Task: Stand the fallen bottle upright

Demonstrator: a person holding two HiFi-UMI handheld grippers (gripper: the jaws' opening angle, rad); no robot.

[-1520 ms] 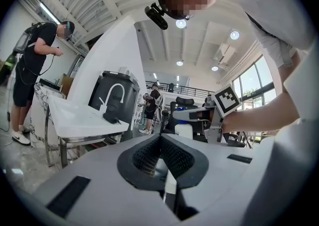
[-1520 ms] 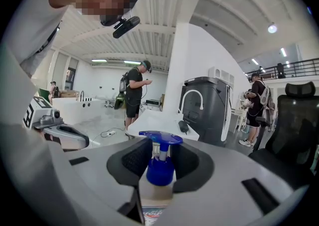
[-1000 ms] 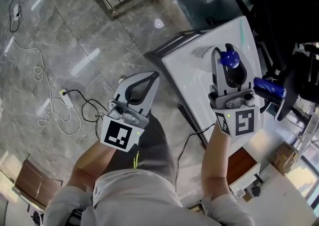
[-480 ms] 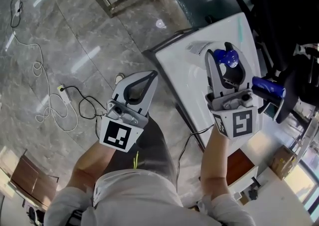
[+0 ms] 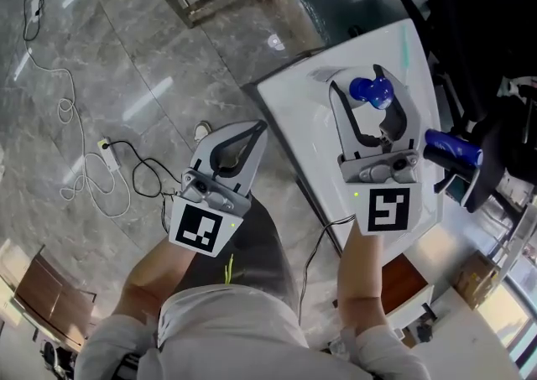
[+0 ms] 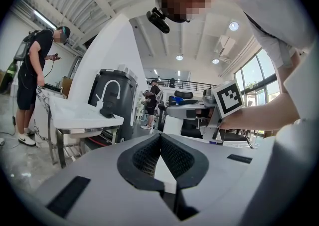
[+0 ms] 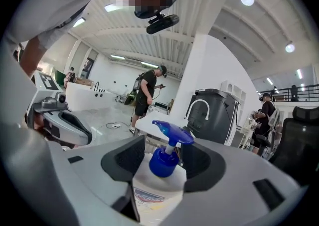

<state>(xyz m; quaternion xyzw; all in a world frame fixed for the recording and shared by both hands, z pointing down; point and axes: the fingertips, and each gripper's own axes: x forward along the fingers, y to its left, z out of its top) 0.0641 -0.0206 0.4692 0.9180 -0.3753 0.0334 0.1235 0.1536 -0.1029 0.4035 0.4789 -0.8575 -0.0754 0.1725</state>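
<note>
While the spray bottle (image 7: 163, 163) stands upright on the white table (image 5: 294, 114), blue trigger head uppermost, between the jaws of the right tongs (image 5: 363, 93), treat the step in hand as the release and carry it out without disturbing the bottle. The jaws of the right tongs have just been opening and now stand wide, with the bottle's neck and shoulder between them. The pads appear clear of the bottle on both sides, although the gap on one side looks narrow in the right gripper view. Confirm that clearance before any withdrawal: a pad that drags on the labelled body would probably tip the bottle over again. Draw the tongs straight back along their own line, level and without rolling the wrist, until the tips pass the bottle body. Only then lift or swing aside. Keep the jaw edges away from the trigger head, which overhangs the neck and is the part most easily caught. The bottle is tall for its base, so expect it to rock at a small nudge. The left tongs (image 6: 160, 140) are closed tip to tip on nothing and are held off the table, over the floor. They have no part in this step and are best kept well apart from the bottle.
</note>
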